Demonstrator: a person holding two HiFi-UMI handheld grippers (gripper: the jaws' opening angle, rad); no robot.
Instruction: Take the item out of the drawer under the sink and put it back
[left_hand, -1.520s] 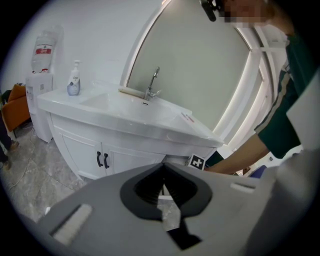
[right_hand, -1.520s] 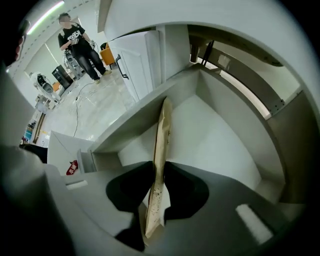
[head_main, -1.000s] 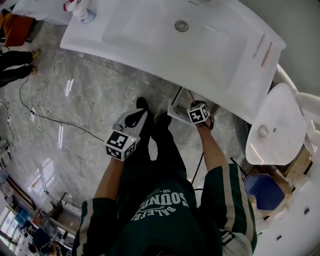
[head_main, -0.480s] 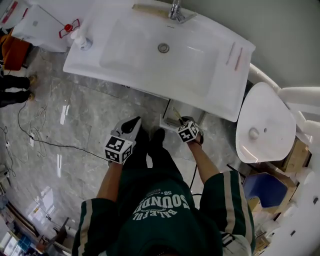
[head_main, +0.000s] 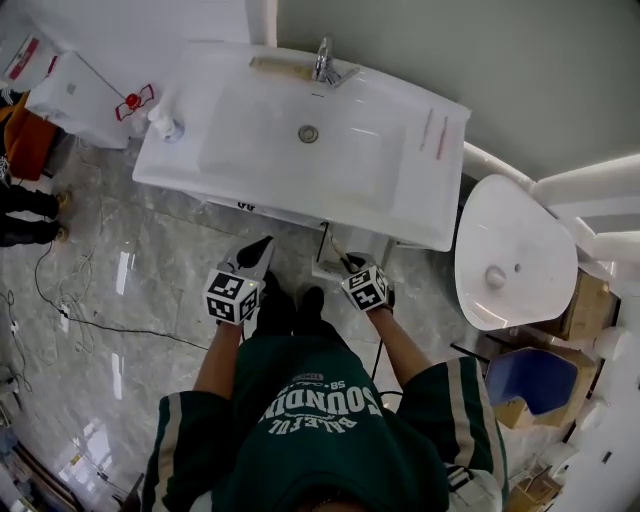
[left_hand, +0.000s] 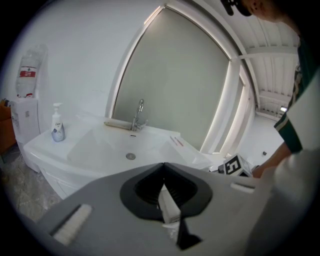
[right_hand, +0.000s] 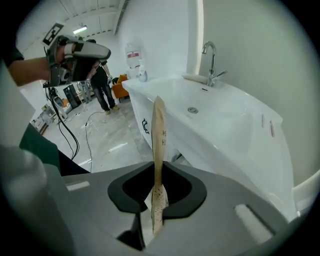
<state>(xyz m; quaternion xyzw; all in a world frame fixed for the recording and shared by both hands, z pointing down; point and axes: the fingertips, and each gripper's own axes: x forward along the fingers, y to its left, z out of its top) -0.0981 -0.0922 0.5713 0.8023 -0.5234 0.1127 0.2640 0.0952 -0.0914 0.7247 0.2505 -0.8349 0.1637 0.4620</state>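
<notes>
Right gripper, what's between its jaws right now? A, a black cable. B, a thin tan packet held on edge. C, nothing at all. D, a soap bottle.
B: the right gripper view shows the right gripper with its jaws pressed on a thin tan packet that stands upright on edge.

Dark green sweatshirt (head_main: 300, 450), white lettering (head_main: 325, 408), cream-striped sleeves (head_main: 458, 400).

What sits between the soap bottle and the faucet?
A flat tan strip beside the faucet; the rest toward the soap bottle is bare white sink rim, seen in the head view.
</notes>
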